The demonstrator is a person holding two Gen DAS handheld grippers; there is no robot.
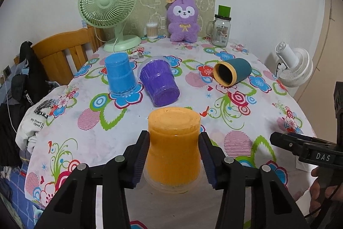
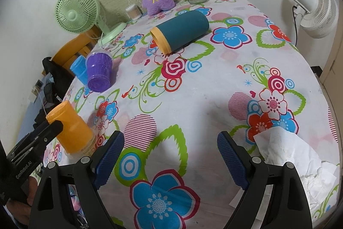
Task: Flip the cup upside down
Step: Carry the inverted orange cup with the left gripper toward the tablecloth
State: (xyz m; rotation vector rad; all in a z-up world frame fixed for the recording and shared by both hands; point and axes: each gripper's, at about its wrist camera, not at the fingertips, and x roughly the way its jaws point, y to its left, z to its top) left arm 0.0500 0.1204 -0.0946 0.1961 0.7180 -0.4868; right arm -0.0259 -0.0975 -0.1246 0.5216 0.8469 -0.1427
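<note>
The left tongs [image 1: 174, 161] are bracketing the orange cup [image 1: 174, 149], which is standing base-up with its clear rim on the flowered worktop [image 1: 246, 113]; the ribbed blue pads [image 1: 141, 159] are sitting against or just beside its waisted sides, and whether they are actually pressing is hard to tell. The right tongs [image 2: 170, 161] are hanging wide apart and empty over bare cloth, well to the right of the orange cup. The cup is looking smooth, glossy and slightly hourglass-shaped, so a grip taken on the narrowing waist is probably risking a slide toward the wider base, and a quick release could be rocking it off its rim on the soft, wrinkling cloth. Beyond the orange cup, a blue cup [image 1: 120, 75] is standing inverted, a ribbed purple cup [image 1: 159, 83] is leaning tipped beside it, and a matte teal cup [image 1: 232, 74] with a yellow rim is lying on its side farther right; being round, it may be rolling if nudged. Crumpled white paper [image 2: 295, 156] is lying far right of the orange cup, near the right tongs, where it could be snagging a pad
</note>
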